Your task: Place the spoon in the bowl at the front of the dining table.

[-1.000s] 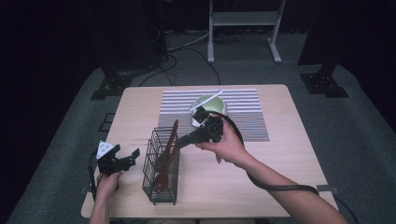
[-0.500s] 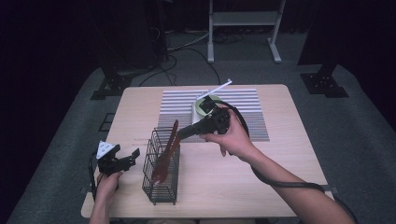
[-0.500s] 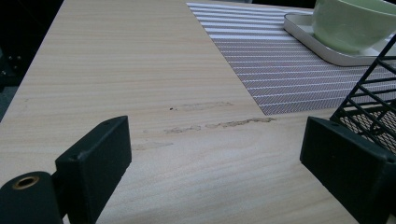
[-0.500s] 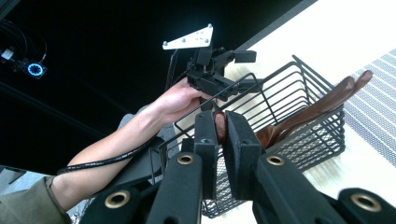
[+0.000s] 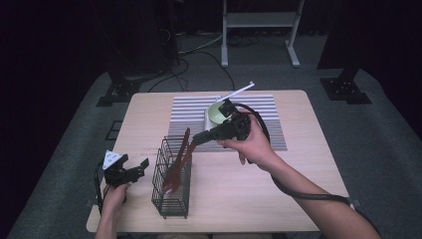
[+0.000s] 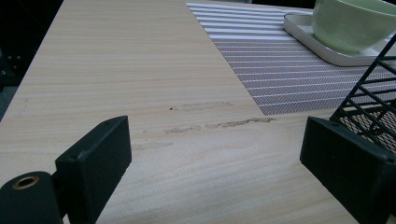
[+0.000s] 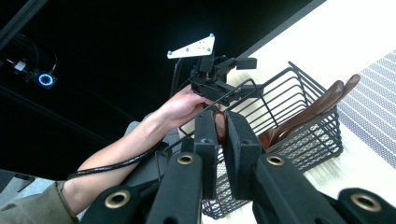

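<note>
- One black wire basket stood on the bench; two brown wooden utensils leaned inside it.
- The right gripper had its jaws clamped on one utensil's handle above the basket.
- The left gripper rested beside the basket, jaws wide, empty.
- One green bowl sat on one white tray.

Light falls from overhead onto the table, its pale wood bright while the room around it sinks into near-black. Shadows under the wire basket are soft and short. The high view is a touch grainy, edges slightly soft. In the left gripper view the near jaws blur, the striped mat sharper. The right gripper view's tabletop corner washes out, with a small blue ring light glowing in the dark.
</note>
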The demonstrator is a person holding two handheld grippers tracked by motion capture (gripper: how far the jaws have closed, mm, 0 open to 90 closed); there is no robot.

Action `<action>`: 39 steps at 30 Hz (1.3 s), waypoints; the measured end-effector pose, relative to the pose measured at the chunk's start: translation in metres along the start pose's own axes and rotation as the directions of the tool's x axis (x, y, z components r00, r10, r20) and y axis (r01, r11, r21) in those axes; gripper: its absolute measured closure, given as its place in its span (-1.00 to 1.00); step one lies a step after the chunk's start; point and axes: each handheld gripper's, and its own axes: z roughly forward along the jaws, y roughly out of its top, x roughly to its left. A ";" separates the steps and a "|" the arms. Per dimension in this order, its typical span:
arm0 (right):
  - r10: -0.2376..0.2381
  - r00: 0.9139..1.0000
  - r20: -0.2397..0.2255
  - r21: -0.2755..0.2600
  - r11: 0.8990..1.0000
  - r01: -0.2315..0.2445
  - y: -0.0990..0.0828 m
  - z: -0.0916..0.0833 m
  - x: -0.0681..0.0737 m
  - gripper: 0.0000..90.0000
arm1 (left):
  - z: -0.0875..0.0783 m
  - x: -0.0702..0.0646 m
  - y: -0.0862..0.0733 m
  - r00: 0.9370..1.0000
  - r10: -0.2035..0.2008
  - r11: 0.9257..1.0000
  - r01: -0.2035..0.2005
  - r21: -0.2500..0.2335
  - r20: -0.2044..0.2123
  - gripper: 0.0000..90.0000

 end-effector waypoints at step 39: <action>0.065 0.998 -0.004 -0.089 0.994 -0.065 -0.026 -0.063 -0.016 0.85 | 0.000 -0.001 0.000 1.000 0.009 1.000 -0.009 0.002 -0.010 -0.82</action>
